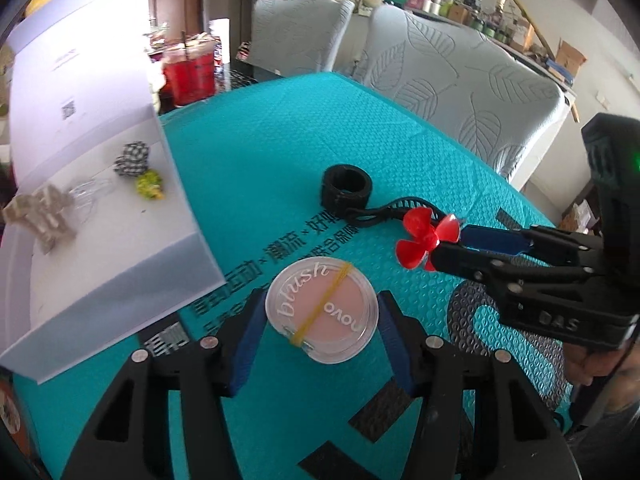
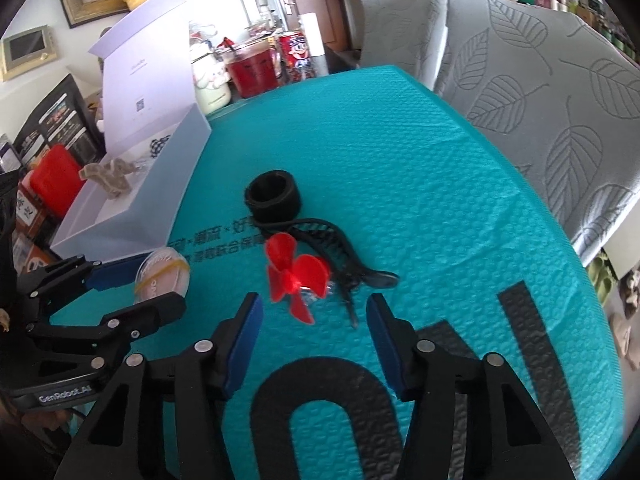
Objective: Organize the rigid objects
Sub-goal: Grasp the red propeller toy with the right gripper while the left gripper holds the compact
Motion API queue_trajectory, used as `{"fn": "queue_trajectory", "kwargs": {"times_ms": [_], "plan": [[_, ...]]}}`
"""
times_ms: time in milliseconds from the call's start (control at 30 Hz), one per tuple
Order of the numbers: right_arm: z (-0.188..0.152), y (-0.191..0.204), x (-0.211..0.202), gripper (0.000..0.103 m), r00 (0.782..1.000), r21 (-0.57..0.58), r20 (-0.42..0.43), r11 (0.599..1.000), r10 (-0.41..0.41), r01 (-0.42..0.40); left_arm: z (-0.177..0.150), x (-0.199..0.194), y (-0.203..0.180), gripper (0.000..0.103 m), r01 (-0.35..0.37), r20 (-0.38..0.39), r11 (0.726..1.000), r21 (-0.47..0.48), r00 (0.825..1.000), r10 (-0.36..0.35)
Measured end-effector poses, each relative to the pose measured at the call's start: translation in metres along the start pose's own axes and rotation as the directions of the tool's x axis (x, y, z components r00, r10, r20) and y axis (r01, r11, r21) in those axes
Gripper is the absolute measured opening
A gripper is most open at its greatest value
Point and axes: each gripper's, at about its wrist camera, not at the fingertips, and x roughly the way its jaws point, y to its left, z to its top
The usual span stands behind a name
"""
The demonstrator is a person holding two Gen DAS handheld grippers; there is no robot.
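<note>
A round clear blush compact (image 1: 322,312) with a yellow rubber band lies on the teal mat. My left gripper (image 1: 318,322) is open, its blue pads on either side of the compact; it shows in the right wrist view (image 2: 144,278). A red propeller (image 1: 426,242) lies to the right, also in the right wrist view (image 2: 296,276). My right gripper (image 2: 314,322) is open, just short of the propeller, and appears in the left wrist view (image 1: 456,246). A black strap with a rolled end (image 1: 347,190) lies behind.
An open white box (image 1: 120,240) at the left holds a checkered item (image 1: 132,159), a yellow-green item (image 1: 150,185) and a beige piece (image 1: 40,216). Two chairs with grey leaf covers (image 1: 460,76) stand behind the table. Red jars (image 2: 252,68) stand at the far end.
</note>
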Motion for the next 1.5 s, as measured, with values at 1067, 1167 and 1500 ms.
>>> {"fn": "queue_trajectory", "kwargs": {"times_ms": [1067,1167,1500], "plan": [[-0.044,0.017,-0.034,0.002,0.988,-0.007,0.004,0.988,0.152,-0.152,-0.028,-0.040,0.002,0.055,0.017,0.030,0.998,-0.061,0.999,-0.016],[-0.055,0.018,-0.038,0.002,0.988,-0.001,-0.006,0.988,0.152,-0.152,-0.032,-0.043,-0.001,0.055,0.018,0.028,0.998,-0.060,0.999,-0.016],[-0.061,0.015,-0.032,0.060,0.999,0.041,-0.026,0.998,0.040,-0.039,-0.036,-0.046,-0.001,0.055,0.010,0.026,0.998,-0.069,1.000,-0.008]]}}
